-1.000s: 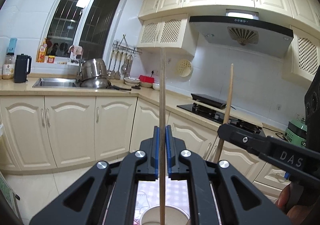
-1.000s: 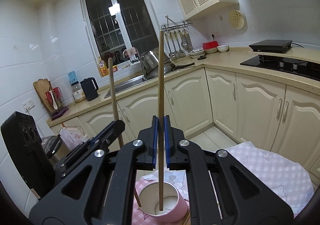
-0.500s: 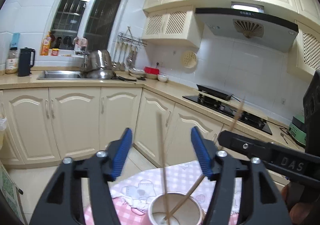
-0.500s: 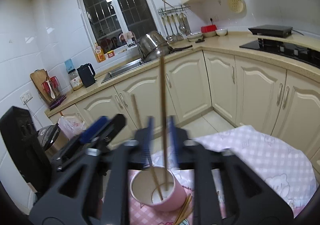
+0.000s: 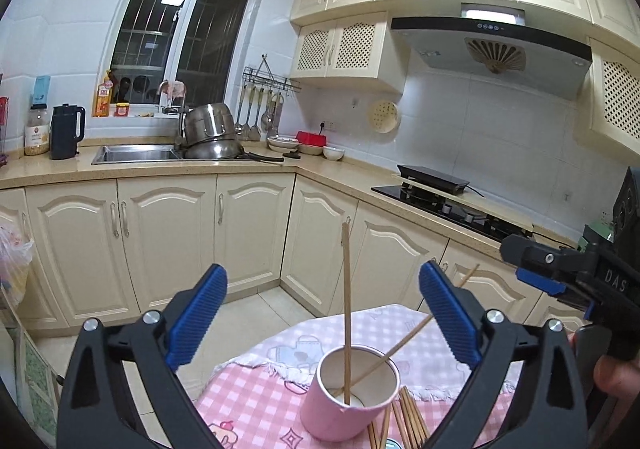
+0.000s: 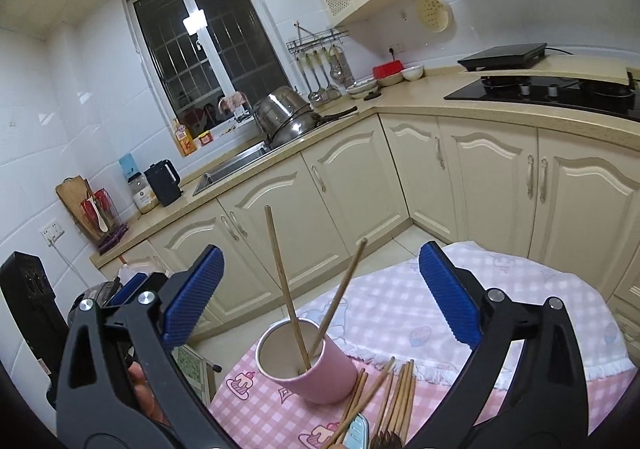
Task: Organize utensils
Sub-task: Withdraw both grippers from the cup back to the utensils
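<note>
A pink cup (image 5: pixel 347 409) (image 6: pixel 320 377) stands on the pink checked tablecloth (image 5: pixel 256 401) (image 6: pixel 400 313). Two wooden chopsticks rest in it: one nearly upright (image 5: pixel 346 309) (image 6: pixel 284 289), one leaning right (image 5: pixel 416 333) (image 6: pixel 340 297). Several more chopsticks (image 5: pixel 408 421) (image 6: pixel 396 397) lie on the cloth beside the cup. My left gripper (image 5: pixel 322 317) is open and empty above the cup. My right gripper (image 6: pixel 320 309) is open and empty above it too; it also shows at the right edge of the left wrist view (image 5: pixel 560 269).
The table stands in a kitchen with cream cabinets (image 5: pixel 168 233), a sink (image 5: pixel 132 155) and a hob (image 6: pixel 552 89) behind. A light blue object (image 6: pixel 356 431) and a dark brush-like thing (image 6: pixel 386 441) lie at the near table edge.
Both grippers were shut on upright chopsticks over the cup. Both have opened wide; the chopsticks dropped into the cup and now lean there.
</note>
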Demonstrator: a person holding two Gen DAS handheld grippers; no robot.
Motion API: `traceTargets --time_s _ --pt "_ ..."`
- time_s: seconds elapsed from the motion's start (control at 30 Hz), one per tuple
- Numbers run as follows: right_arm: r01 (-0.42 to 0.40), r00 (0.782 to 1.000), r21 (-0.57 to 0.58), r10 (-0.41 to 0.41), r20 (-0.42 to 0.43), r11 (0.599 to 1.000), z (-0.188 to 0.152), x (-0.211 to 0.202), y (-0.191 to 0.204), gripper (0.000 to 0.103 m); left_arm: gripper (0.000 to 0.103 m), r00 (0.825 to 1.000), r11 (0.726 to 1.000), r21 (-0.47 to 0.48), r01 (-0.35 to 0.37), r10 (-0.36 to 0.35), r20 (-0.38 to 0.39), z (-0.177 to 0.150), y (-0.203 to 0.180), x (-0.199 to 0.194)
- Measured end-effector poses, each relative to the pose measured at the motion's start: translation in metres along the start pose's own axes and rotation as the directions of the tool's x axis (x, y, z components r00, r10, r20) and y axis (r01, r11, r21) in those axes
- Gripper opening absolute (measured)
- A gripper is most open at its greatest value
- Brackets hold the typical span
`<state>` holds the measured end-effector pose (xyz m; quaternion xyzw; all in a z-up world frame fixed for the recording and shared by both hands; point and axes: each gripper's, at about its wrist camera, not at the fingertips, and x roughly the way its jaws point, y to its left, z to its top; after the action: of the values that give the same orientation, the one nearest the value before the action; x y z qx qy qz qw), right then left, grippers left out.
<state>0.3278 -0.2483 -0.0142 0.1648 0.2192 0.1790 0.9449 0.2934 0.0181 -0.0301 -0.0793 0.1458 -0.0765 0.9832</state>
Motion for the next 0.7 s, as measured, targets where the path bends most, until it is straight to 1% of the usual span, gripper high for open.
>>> traceTargets --time_s 0.23,0.47,0.7 --pt "0.021 1.000 -0.005 -0.021 -0.012 1.000 -0.003 -0.025 -0.004 0.096 0.095 1.000 1.000 0.006 0.005 -0.005 -0.004 -0.001 -0.004 -0.019" --pt "0.058 0.997 0.003 -0.058 -0.056 0.998 -0.010 -0.039 -0.013 0.096 0.095 1.000 1.000 0.013 0.005 -0.005 -0.023 -0.007 -0.007 -0.030" --pt "0.075 0.993 -0.002 -0.075 -0.086 0.997 -0.018 -0.049 -0.019 0.096 0.095 0.999 0.999 0.036 0.016 -0.015 -0.043 -0.014 -0.016 -0.035"
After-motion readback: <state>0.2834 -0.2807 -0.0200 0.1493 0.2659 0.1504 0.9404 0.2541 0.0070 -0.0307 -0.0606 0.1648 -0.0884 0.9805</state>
